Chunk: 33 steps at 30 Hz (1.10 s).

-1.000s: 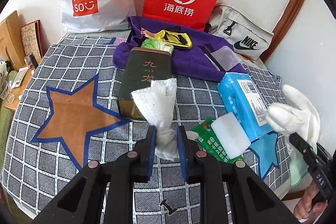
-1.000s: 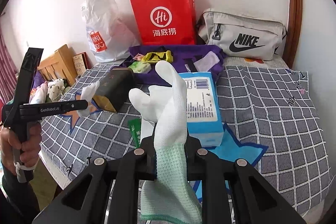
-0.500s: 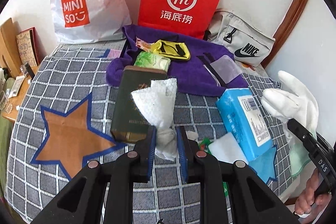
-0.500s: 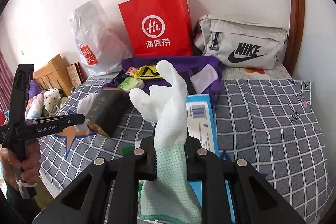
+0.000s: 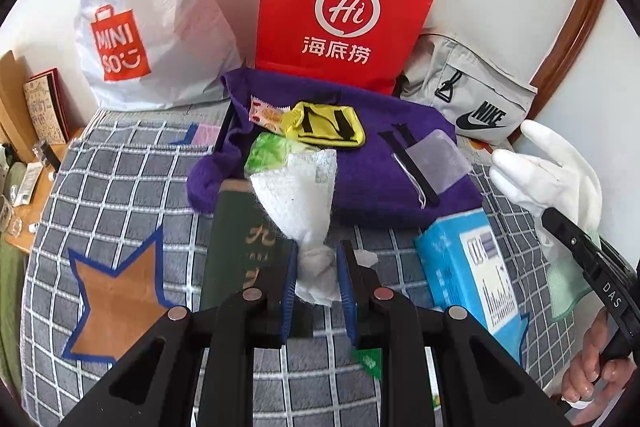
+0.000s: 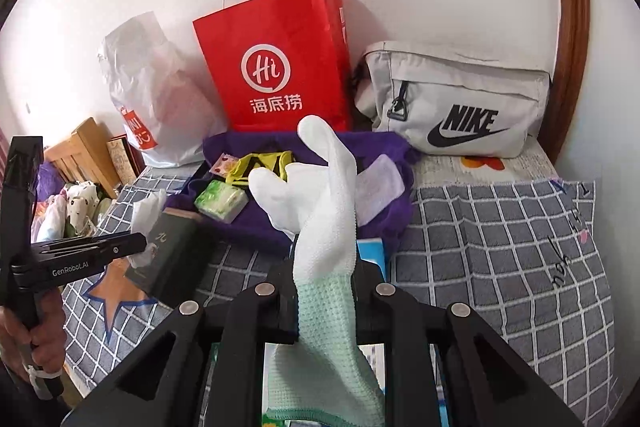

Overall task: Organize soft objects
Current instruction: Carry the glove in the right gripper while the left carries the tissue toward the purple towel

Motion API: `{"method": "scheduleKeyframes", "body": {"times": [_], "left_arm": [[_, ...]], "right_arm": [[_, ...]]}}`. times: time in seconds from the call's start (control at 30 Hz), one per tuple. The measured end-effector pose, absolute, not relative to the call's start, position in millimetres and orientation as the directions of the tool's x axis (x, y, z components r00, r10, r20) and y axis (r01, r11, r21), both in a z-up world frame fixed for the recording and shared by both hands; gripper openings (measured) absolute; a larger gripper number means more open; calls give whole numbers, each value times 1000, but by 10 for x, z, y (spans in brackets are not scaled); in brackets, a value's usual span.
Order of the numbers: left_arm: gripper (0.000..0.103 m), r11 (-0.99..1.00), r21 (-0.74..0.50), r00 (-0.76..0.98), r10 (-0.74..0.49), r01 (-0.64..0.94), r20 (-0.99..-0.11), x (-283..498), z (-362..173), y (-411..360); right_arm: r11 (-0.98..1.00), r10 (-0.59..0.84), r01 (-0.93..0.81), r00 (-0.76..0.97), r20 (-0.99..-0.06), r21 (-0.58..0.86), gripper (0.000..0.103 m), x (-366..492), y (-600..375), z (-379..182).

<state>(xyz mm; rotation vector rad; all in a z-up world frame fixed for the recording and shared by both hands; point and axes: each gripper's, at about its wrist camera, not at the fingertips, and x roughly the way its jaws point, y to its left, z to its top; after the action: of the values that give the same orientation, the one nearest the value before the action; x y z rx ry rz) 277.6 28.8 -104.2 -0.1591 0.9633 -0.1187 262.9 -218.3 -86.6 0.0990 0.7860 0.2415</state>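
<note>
My left gripper (image 5: 317,277) is shut on a crumpled white paper towel (image 5: 300,195), held up over a dark green box (image 5: 240,251). My right gripper (image 6: 325,283) is shut on a white glove with a green cuff (image 6: 320,227), its fingers standing upright. The same glove (image 5: 552,179) shows at the right edge of the left wrist view. Beyond both lies a purple cloth (image 5: 372,163) carrying a yellow pouch (image 5: 328,125), a green tissue pack (image 5: 272,153) and a snack packet (image 5: 264,113). In the right wrist view the purple cloth (image 6: 248,223) is just past the glove.
A red paper bag (image 5: 340,7), a white plastic bag (image 5: 148,23) and a grey Nike bag (image 5: 472,95) stand along the wall. A blue tissue box (image 5: 468,267) lies on the checked blanket (image 5: 120,187) to the right. A wooden side table (image 5: 24,131) is at left.
Both grippers have moved forward toward the purple cloth and bags, keeping their grips. The green box and blue tissue box now sit lower and closer in view.
</note>
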Motion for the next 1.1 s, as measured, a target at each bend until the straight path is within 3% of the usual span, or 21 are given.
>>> {"method": "scheduleKeyframes", "body": {"times": [0.7, 1.1], "left_arm": [[19, 978, -206, 557, -188, 30, -809, 3529, -1000, 256], [20, 966, -248, 499, -250, 72, -830, 4043, -1280, 8]], "right_arm": [[938, 346, -270, 704, -620, 216, 17, 3766, -1975, -572], [938, 345, -247, 614, -710, 243, 17, 4206, -1975, -1152]]}}
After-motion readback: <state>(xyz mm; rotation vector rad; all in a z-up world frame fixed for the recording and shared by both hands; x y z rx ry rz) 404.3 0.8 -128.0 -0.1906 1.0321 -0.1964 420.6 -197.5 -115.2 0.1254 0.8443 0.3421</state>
